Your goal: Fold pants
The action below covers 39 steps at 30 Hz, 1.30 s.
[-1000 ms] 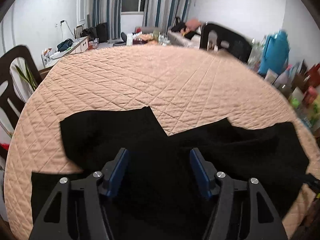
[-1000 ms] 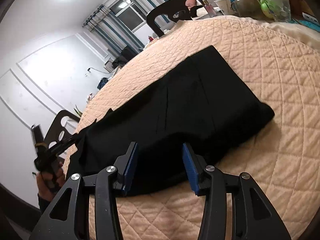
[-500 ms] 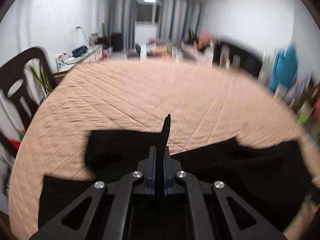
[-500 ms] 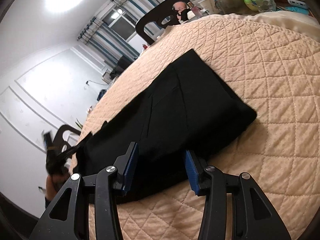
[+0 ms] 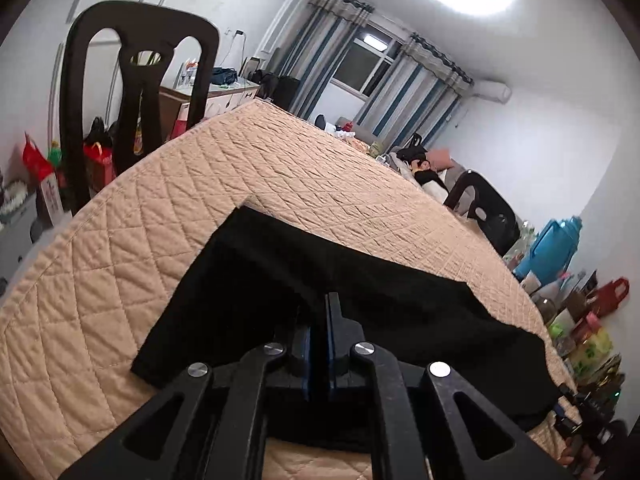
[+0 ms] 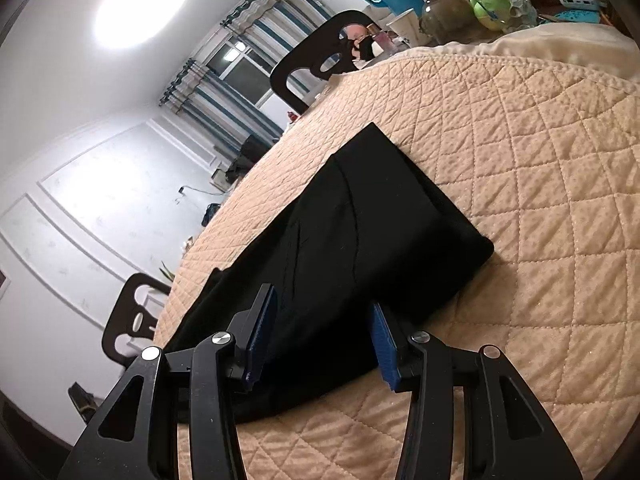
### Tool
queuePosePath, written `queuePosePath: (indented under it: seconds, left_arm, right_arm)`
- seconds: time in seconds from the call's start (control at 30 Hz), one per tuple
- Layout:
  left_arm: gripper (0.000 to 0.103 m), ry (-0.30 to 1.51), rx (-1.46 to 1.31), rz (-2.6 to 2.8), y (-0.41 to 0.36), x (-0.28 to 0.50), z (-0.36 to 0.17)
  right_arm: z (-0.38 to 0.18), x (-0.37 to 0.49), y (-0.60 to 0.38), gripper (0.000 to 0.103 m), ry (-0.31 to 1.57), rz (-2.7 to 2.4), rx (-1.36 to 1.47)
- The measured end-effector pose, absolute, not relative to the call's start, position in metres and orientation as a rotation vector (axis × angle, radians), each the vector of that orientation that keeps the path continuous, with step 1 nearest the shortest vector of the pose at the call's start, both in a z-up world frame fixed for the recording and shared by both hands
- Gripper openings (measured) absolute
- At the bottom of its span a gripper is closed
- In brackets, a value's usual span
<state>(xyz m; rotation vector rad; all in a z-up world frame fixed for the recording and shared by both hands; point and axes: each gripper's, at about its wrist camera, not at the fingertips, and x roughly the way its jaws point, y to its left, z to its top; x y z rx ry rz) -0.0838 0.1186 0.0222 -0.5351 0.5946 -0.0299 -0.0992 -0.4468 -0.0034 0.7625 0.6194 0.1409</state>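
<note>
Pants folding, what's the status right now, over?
Left gripper shut on black pants, jaws just eased slightly. Right gripper open over pants, not gripping. Quilted tabletop around them unobstructed.

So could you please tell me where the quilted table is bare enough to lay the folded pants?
The quilt is bare beyond the pants, toward the curtained window, and right of the pants in the right wrist view. The edge by the blue jug and bottles is crowded.
</note>
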Motion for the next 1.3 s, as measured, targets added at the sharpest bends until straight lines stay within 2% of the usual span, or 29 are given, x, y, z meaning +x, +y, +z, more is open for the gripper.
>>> queuePosePath:
  seconds: [0.03,0.07,0.1,0.23,0.33,0.4,0.43,0.47,0.5,0.53,0.73,0.87,0.93,1.07,1.17,1.3]
  left_arm:
    - [0.020,0.594,-0.541,-0.031,0.121,-0.083,0.022]
    - [0.031,0.595,-0.548,-0.031,0.123,-0.083,0.022]
    - [0.038,0.595,-0.561,-0.032,0.125,-0.082,0.021]
    - [0.038,0.618,-0.624,-0.026,0.136,-0.076,0.016]
    - [0.035,0.618,-0.618,-0.018,0.132,-0.070,0.019]
    - [0.009,0.625,-0.612,-0.026,0.130,-0.066,0.021]
    - [0.007,0.630,-0.608,-0.029,0.129,-0.064,0.021]
    - [0.007,0.631,-0.598,-0.025,0.127,-0.062,0.023]
    - [0.006,0.629,-0.585,-0.025,0.127,-0.060,0.024]
    - [0.005,0.625,-0.572,-0.027,0.125,-0.058,0.027]
    - [0.004,0.535,-0.491,-0.063,0.117,-0.034,0.080]
    - [0.005,0.407,-0.475,-0.123,0.115,-0.056,0.115]
    - [0.005,0.423,-0.481,-0.119,0.118,-0.070,0.103]
    - [0.005,0.607,-0.497,-0.048,0.133,-0.083,0.037]
    - [0.005,0.713,-0.579,-0.016,0.150,-0.088,-0.004]
    - [0.005,0.685,-0.560,-0.010,0.147,-0.097,0.002]
  right_arm:
    - [-0.003,-0.100,-0.446,0.046,0.618,0.139,0.761]
    - [-0.003,-0.096,-0.447,0.046,0.618,0.137,0.761]
    - [-0.003,-0.096,-0.446,0.046,0.618,0.136,0.759]
    - [0.000,-0.091,-0.447,0.046,0.602,0.113,0.752]
    - [0.003,-0.085,-0.450,0.046,0.593,0.081,0.744]
    - [0.003,-0.082,-0.453,0.046,0.592,0.075,0.751]
    - [0.003,-0.080,-0.455,0.042,0.595,0.070,0.762]
    - [0.003,-0.077,-0.456,0.037,0.600,0.058,0.756]
    - [0.003,-0.077,-0.457,0.023,0.604,0.043,0.749]
    - [0.002,-0.075,-0.459,0.018,0.610,0.033,0.747]
    - [0.023,-0.074,-0.462,0.013,0.561,0.086,0.729]
    - [0.044,-0.088,-0.462,0.012,0.476,0.118,0.714]
    - [0.035,-0.093,-0.468,0.012,0.507,0.088,0.718]
    - [0.001,-0.094,-0.478,0.012,0.623,0.054,0.752]
    - [-0.005,-0.096,-0.477,0.012,0.636,0.056,0.740]
    - [0.001,-0.092,-0.472,0.012,0.645,0.034,0.706]
